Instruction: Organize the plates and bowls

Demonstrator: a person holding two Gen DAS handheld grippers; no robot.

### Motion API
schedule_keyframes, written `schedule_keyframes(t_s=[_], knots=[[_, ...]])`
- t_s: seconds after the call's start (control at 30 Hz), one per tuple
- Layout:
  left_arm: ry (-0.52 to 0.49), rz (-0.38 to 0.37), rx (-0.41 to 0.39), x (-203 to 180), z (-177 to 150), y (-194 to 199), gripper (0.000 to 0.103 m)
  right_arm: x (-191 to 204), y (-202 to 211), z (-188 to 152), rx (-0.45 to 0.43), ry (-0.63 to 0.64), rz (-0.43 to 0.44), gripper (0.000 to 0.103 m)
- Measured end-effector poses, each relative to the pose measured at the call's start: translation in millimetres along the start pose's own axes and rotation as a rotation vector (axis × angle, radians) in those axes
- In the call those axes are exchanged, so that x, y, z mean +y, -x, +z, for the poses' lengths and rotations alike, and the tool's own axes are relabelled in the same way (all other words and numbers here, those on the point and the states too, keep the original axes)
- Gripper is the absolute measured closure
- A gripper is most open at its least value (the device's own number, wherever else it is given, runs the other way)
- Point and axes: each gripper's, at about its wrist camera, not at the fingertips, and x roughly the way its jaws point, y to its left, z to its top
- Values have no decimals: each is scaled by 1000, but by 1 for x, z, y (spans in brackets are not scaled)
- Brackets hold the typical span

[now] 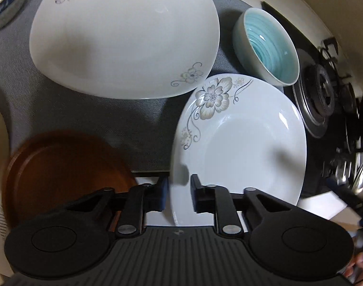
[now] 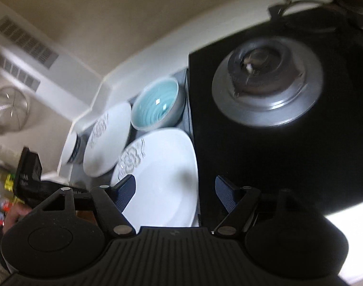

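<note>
A white plate with a flower print (image 1: pixel 241 147) lies at the right end of the grey mat (image 1: pixel 133 119), beside the stove. My left gripper (image 1: pixel 179 194) points steeply down at its near left rim. One pad is outside the edge, the other inside, and it is shut on the rim. In the right wrist view the same plate (image 2: pixel 162 178) lies below my right gripper (image 2: pixel 175 193). That gripper stands open and wide, spanning the plate's right edge and the stove's edge, gripping nothing. A larger white flower plate (image 1: pixel 124 38) and a teal bowl (image 1: pixel 267 47) sit behind.
A brown wooden plate (image 1: pixel 62 171) lies left of my left gripper. A blue-and-white bowl (image 1: pixel 5 2) sits at the far left. The black gas stove with its burner (image 2: pixel 265 81) borders the mat on the right. A wall rises behind the counter.
</note>
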Motion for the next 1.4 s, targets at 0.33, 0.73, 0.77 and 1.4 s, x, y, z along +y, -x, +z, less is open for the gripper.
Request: schedule_keyframes(t_s=[0.33, 0.73, 0.77, 1.4], knots=[[53, 21, 3, -4, -2, -10, 76, -14, -35, -5, 63, -19, 66, 38], [18, -21, -9, -14, -20, -10, 76, -26, -42, -5, 95, 6, 69, 66], [31, -33, -2, -10, -21, -12, 77, -31, -39, -4, 100, 7, 75, 71], [88, 25, -125, -20, -41, 16, 78, -37, -33, -3, 178, -3, 219, 80]])
